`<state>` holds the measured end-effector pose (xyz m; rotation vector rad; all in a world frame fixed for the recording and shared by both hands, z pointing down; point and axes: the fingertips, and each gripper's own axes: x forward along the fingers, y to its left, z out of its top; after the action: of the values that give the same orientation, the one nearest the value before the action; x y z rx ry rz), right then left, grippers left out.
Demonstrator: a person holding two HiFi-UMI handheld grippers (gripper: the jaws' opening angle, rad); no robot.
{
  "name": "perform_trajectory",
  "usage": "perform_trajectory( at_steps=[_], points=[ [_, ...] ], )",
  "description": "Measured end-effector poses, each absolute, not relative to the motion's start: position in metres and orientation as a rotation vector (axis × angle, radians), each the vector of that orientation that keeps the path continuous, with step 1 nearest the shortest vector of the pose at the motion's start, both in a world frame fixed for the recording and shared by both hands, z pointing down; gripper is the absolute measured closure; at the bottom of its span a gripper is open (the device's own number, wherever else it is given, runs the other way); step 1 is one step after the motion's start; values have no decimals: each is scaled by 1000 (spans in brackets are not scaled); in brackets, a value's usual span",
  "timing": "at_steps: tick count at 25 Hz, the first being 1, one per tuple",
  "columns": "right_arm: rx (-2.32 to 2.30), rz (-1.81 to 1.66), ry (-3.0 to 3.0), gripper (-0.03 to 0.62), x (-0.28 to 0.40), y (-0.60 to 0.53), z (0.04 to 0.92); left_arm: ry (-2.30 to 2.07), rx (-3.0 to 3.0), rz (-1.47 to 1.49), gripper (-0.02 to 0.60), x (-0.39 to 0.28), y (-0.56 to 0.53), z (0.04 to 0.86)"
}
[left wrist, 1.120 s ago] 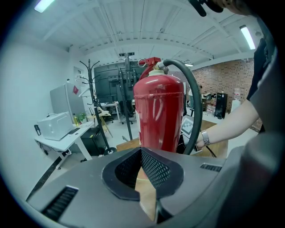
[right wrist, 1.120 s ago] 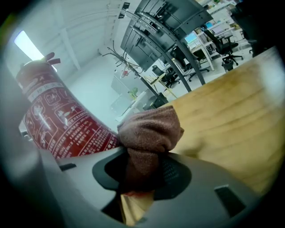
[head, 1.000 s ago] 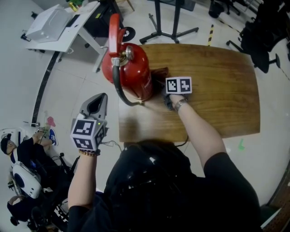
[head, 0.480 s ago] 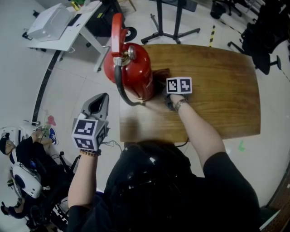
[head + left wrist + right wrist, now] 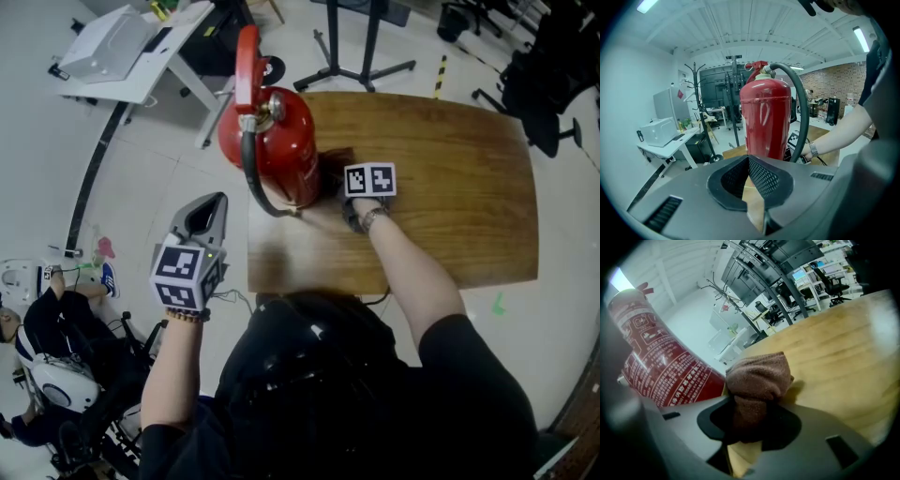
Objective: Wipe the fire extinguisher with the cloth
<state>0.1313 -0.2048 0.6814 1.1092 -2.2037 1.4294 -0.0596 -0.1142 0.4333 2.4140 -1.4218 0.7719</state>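
Note:
A red fire extinguisher point(image 5: 277, 141) with a black hose point(image 5: 248, 183) stands upright on the far left corner of the wooden table point(image 5: 450, 187). My right gripper point(image 5: 339, 175) is at its right side, low down, shut on a bunched brown cloth point(image 5: 333, 157). In the right gripper view the cloth point(image 5: 759, 376) bulges out of the jaws next to the extinguisher's printed label point(image 5: 656, 366). My left gripper point(image 5: 208, 211) hangs off the table's left edge, shut and empty. It faces the extinguisher point(image 5: 766, 117) from a short way off.
A white desk point(image 5: 122, 56) with a printer stands at the far left, and a black stand's legs point(image 5: 352, 66) are behind the table. Office chairs point(image 5: 544, 66) fill the far right. Seated people point(image 5: 47, 337) are on the floor at the lower left.
The extinguisher's top has drifted slightly right in the head view. Both grippers stay about where they were, the right one still on the cloth.

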Motion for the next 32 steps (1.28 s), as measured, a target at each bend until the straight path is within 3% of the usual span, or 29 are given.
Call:
perform_trajectory(
  at_steps=[10,20,32],
  points=[
    [1141,1199,-2144,451,144,-195,677,-1410,2435,756,581,-53,-107,426],
    [1043,758,-2218,450,176,-160,617,-1344,2504,707,581,-36,-84,412],
    [611,106,-2444,437,152,-56,513,-811,2667,620,580,53,-23,402]
  ],
)
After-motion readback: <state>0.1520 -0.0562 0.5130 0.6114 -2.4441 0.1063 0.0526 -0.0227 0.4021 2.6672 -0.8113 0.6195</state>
